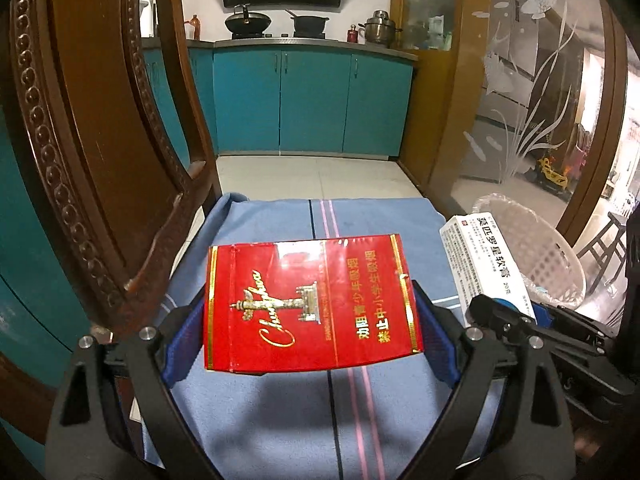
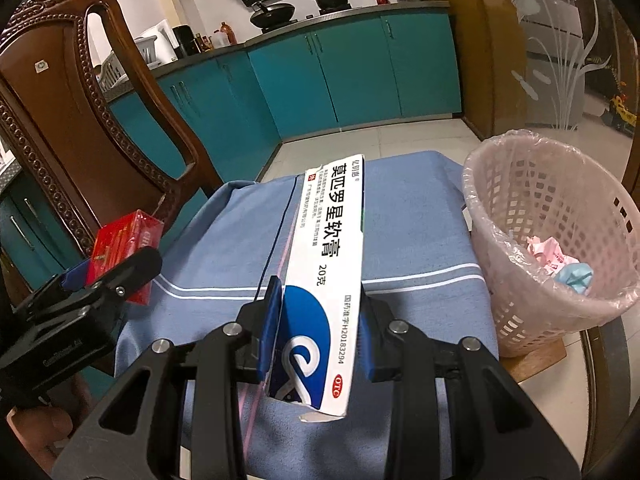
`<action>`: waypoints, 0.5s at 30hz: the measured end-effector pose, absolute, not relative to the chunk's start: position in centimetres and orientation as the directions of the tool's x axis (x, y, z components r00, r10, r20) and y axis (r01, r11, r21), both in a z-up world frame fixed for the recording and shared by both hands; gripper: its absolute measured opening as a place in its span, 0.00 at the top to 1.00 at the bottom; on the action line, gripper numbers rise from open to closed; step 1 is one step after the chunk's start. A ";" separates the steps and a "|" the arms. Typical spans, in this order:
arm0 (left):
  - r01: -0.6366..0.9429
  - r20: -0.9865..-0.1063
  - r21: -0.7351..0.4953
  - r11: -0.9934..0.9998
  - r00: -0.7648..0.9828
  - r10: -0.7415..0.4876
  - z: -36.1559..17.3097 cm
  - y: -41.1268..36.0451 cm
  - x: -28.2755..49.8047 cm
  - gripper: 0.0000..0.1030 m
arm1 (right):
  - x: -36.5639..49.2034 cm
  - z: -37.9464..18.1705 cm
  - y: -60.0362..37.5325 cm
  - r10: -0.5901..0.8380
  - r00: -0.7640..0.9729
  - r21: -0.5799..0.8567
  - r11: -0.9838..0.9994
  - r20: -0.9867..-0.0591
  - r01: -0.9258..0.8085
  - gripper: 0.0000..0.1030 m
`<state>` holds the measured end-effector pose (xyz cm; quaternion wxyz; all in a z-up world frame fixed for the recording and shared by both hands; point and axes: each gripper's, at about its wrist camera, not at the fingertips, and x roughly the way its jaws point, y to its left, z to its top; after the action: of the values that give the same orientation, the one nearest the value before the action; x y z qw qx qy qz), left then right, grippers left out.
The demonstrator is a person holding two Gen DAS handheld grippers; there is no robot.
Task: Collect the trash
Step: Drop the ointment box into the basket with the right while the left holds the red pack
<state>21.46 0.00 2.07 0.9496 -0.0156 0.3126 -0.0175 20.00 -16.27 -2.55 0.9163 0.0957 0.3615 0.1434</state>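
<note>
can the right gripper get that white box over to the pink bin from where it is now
Probably yes. The right gripper is shut on the white ointment box, and the pink basket stands open-topped to its right with nothing between them.

I have a carton (image 1: 310, 300) between the pads of my left gripper (image 1: 310, 316), up off the cloth-covered table (image 1: 280, 420). The right gripper (image 2: 320, 316) sits to its right, clamped on the near end of a long ointment box (image 2: 328, 264) that juts forward over the cloth. A basket (image 2: 560, 240) stands off the table's right edge, with crumpled wrappers (image 2: 560, 264) inside it. A chair (image 2: 80, 120) stands at the table's left side. Beyond the table lies the floor, then a run of cabinets (image 1: 312, 100) with pots (image 1: 248, 20) on the counter above
</note>
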 end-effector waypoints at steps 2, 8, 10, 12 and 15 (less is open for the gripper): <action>0.024 -0.599 -0.045 0.999 0.800 -0.046 1.8 0.4 21.5 0.12 | 20.2 -2.6 -16.1 0.330 0.697 0.276 0.942 -0.637 -0.193 0.67; 0.020 -0.606 -0.056 0.998 0.794 -0.050 1.5 1.0 21.4 0.12 | 20.1 -2.7 -15.3 0.332 0.696 0.263 0.942 -0.637 -0.209 0.67; 0.021 -0.605 -0.057 0.998 0.795 -0.051 1.6 0.9 21.3 0.12 | 19.9 -1.2 -16.8 0.313 0.753 0.275 0.944 -0.578 -0.182 0.67; 0.024 -0.602 -0.060 0.998 0.796 -0.056 1.6 0.8 21.3 0.12 | 19.9 0.8 -19.5 0.257 0.826 0.275 0.953 -0.502 -0.129 0.67; 0.039 -0.601 -0.056 0.998 0.797 -0.065 1.4 0.4 21.3 0.12 | 20.9 2.5 -25.0 0.100 0.897 0.264 0.964 -0.430 0.019 0.66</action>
<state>21.35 0.42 1.38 0.9476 -0.0202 0.3177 -0.0273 20.89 -25.03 2.50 0.9650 0.1317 0.2259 0.0211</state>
